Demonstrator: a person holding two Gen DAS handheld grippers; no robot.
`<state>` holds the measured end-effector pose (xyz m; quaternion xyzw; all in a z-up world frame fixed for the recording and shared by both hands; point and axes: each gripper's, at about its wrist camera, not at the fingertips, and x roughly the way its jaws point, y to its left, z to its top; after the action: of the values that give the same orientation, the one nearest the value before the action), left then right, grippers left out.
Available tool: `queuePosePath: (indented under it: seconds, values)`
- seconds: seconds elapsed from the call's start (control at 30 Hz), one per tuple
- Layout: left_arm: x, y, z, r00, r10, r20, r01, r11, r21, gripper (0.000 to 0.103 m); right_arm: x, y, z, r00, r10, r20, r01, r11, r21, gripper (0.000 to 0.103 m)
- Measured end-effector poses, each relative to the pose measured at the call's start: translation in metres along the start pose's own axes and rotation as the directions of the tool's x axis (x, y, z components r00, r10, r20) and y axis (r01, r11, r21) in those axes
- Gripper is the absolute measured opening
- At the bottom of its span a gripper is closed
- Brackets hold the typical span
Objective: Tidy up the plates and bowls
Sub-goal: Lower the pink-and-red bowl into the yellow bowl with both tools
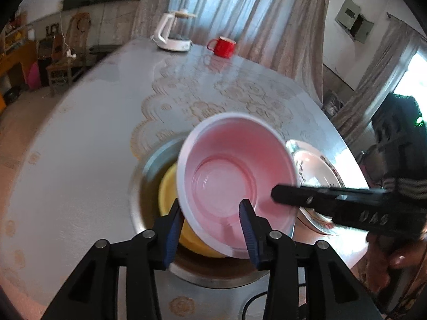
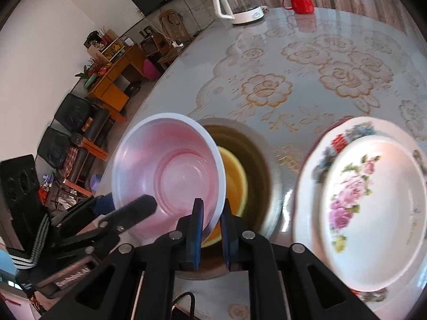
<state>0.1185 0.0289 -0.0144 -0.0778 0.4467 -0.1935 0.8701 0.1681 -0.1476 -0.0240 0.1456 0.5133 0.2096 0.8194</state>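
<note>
Item: pink translucent plastic bowl [image 2: 170, 170], tilted above the steel basin [image 2: 267, 186] holding a yellow bowl [image 2: 234, 176]. Your right claw [image 2: 210, 213] pinches its near rim; your left claw [image 1: 210, 213] straddles the opposite rim, parted, pads clear.

- Your round table [image 2: 307, 61], under a glossy grey cloth with gold lace flowers
- Far edge: white electric kettle [image 2: 240, 2], red enamel mug [image 2: 300, 2] beside it
- Near you: steel basin [image 1: 149, 186], stacked floral plates [image 2: 373, 202]
</note>
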Motion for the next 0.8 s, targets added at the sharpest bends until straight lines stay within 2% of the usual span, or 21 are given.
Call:
queuePosePath:
  seconds: [0.1,0.3,0.5,0.67,0.7,0.8]
  values:
    - [0.008,0.002,-0.006,0.999,-0.02,-0.026,0.02,1.0,-0.021,0.041,-0.004,-0.003,0.001,1.0,-0.022,-0.001,0.022,1.0,-0.008,0.012]
    - [0.007,0.011,-0.009,1.0,-0.006,-0.023,0.005,0.999,-0.036,0.041,0.005,-0.002,0.002,1.0,-0.023,-0.013,0.022,1.0,-0.011,0.012]
    - [0.004,0.017,-0.008,1.0,-0.008,-0.017,0.008,0.999,-0.052,0.041,0.021,-0.007,0.001,0.999,0.005,-0.047,-0.003,0.999,0.036,0.012]
    - [0.004,0.014,-0.006,0.999,-0.027,-0.019,0.026,0.998,-0.06,0.042,0.02,-0.012,0.001,0.999,0.022,-0.037,-0.02,0.997,0.069,0.013]
    - [0.005,0.014,-0.005,0.999,-0.028,-0.017,0.027,0.998,-0.059,0.042,0.019,-0.012,0.001,0.999,0.022,-0.037,-0.02,0.997,0.07,0.013]
    - [0.0,0.011,-0.003,1.0,-0.006,-0.003,0.006,0.999,-0.041,0.054,0.016,-0.014,-0.001,0.999,0.025,-0.032,-0.023,0.997,0.078,0.013]
